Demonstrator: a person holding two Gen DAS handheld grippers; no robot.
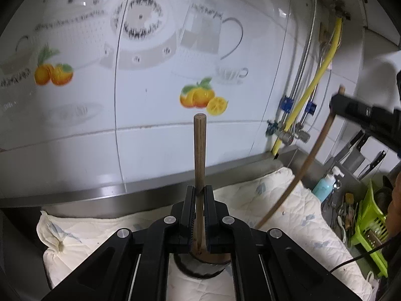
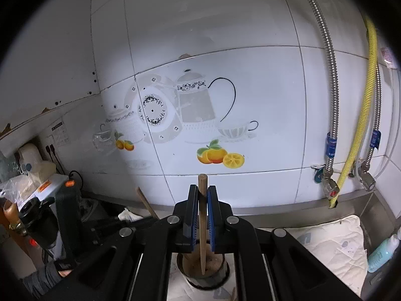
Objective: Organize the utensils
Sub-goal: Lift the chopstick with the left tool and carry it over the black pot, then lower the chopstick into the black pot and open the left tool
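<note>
White tiles (image 2: 250,100) with fruit decals back a steel worktop (image 1: 125,190) spread with cloth (image 1: 275,200). Left gripper (image 1: 199,200) grasps a dark stick (image 1: 199,150); right gripper (image 2: 202,200) grasps a pale stick (image 2: 202,183).

A white quilted cloth (image 1: 275,200) covers the steel counter below the white tiled wall (image 2: 225,25), which bears a printed teapot, cups and oranges. To the right of the cloth stand a pale blue pump bottle (image 1: 324,185) and a lime green slatted plastic basket (image 1: 368,225). Above the cloth's far right corner a yellow corrugated hose (image 2: 361,130) and braided steel hoses (image 2: 330,75) run down the wall.
</note>
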